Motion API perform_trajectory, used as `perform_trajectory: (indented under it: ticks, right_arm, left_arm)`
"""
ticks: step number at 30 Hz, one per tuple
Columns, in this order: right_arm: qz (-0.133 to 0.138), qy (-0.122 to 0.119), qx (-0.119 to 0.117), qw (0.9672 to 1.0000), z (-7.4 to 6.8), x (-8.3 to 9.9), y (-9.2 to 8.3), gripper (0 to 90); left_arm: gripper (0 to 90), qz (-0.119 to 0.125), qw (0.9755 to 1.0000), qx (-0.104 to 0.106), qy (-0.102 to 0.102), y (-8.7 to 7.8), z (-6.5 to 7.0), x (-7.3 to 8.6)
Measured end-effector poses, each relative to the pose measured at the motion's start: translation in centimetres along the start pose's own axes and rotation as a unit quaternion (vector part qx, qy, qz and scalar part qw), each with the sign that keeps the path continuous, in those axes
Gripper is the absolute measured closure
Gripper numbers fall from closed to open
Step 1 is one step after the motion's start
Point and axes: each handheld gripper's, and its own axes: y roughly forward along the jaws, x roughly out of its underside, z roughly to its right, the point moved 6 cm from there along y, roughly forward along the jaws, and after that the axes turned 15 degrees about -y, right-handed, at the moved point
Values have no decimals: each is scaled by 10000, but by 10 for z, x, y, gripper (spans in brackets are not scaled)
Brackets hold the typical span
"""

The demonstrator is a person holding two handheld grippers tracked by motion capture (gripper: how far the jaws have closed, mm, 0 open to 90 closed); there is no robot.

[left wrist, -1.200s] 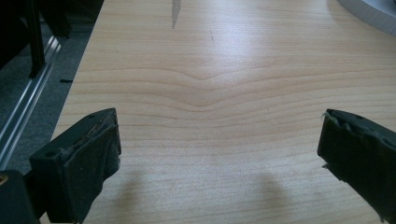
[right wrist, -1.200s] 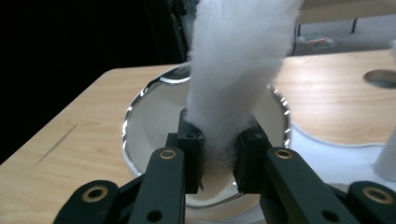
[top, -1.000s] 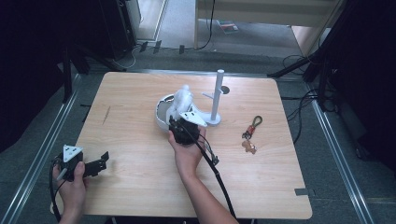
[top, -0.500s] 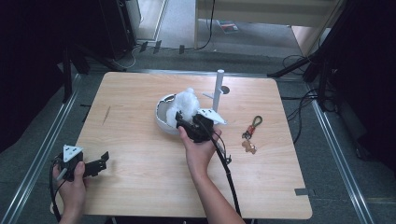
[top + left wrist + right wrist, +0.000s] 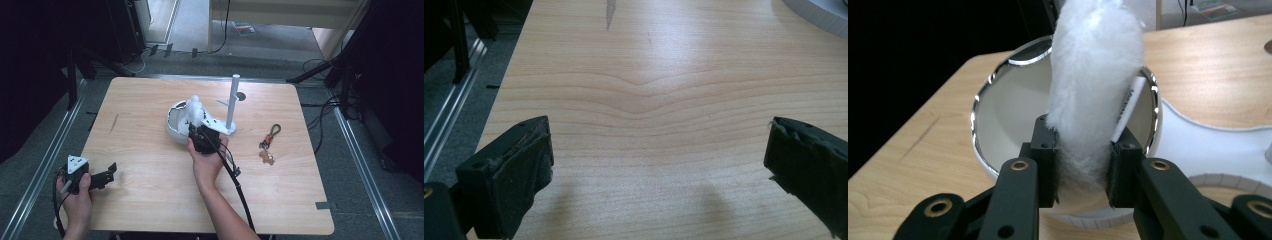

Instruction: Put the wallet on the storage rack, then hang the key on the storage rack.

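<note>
A white fluffy toy [image 5: 194, 107] stands upright over a white bowl with a chrome rim [image 5: 172, 126] near the table's middle. My right gripper [image 5: 196, 128] is shut on the toy's lower end. Its jaws have just been closing on it. In the right gripper view both pads [image 5: 1044, 150] press into the fluffy toy [image 5: 1093, 75], and a white tag [image 5: 1128, 107] sticks out on its right, with the bowl [image 5: 979, 100] behind. My left gripper [image 5: 107, 172] rests at the table's front left corner. Its jaws stand wide open [image 5: 659, 135] over bare wood.
A white stand with an upright post [image 5: 232, 100] sits just right of the bowl; its flat base [image 5: 1198, 145] lies near my right jaw. A keychain with a green loop [image 5: 267, 145] lies further right. The table's left edge and a metal rail [image 5: 444, 130] run beside my left gripper.
My right gripper swung a little to the right with the fluffy toy, then came back left; the toy stands upright again over the bowl. My left gripper stayed put.
</note>
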Motion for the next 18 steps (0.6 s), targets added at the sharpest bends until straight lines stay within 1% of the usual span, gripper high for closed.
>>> perform_trajectory:
  ticks: [3,4,6,7,8,9,12,13,18]
  right_arm:
    - [-75,-21,-68,9999,0,2,2,698]
    - [-171,1,-164,9997,1,3,3,682]
    - [-266,79,-329,9991,3,5,4,611]
    - [-272,84,-360,9989,4,5,4,551]
    - [-268,101,-351,9990,5,4,2,512]
    - [-233,34,-373,9990,6,3,1,479]
    - [-194,-90,-297,9993,8,0,-7,399]
    - [-168,-116,-307,9993,8,-1,-9,380]
    - [-98,-322,-138,9993,13,-5,-22,341]
  left_arm:
    - [3,-9,10000,-1,10,0,0,0]
    - [3,-14,10000,-3,13,0,0,0]
    - [3,-16,10000,-3,9,0,0,0]
    - [3,-13,10000,-2,6,0,0,0]
    - [3,-14,10000,-3,8,0,0,0]
    - [3,-10,10000,-1,8,0,0,0]
    - [3,-14,10000,-12,6,0,0,0]
    - [3,-20,10000,-22,17,0,0,0]
    - [3,-7,10000,-28,20,0,1,0]
